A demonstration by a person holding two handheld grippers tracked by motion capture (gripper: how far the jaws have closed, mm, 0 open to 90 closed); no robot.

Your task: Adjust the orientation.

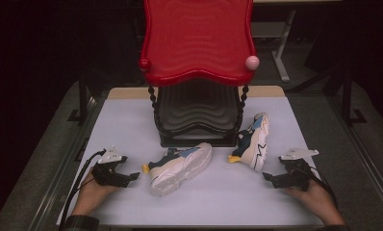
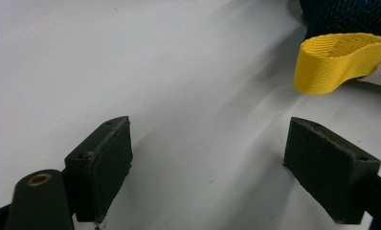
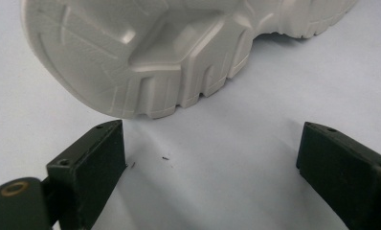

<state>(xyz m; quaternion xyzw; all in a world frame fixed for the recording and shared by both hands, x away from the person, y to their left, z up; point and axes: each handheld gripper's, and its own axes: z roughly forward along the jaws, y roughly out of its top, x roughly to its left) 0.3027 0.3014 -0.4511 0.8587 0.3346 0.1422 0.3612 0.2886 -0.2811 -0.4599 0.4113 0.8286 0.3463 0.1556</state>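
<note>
I have both grippers low near the bottom of the high view, each facing a chunky cream, navy and blue sneaker lying on its side on the pale tabletop (image 1: 132,120), and both sets of jaws stand wide apart with nothing between them. The left gripper (image 1: 133,177) sits at lower left, its tips just short of the yellow webbing heel loop (image 2: 339,62) of the left sneaker (image 1: 182,166), which lies just left of centre with its sole turned toward me. The right gripper (image 1: 268,177) sits at lower right, and in its own view the cream moulded sole (image 3: 169,52) of the right sneaker (image 1: 253,140) fills the top, close to the pads but apart from them. I judge the step is to take each shoe, so I would ease the left jaws forward around the heel collar behind the loop rather than the loop alone, and close the right on the sole's rim where it is thick. The red wavy two-tier rack (image 1: 197,41) with black twisted posts stands at centre top, its lower shelf right behind both shoes, so lifting toward me keeps clear; open table lies along the bottom and the far left and right edges
</note>
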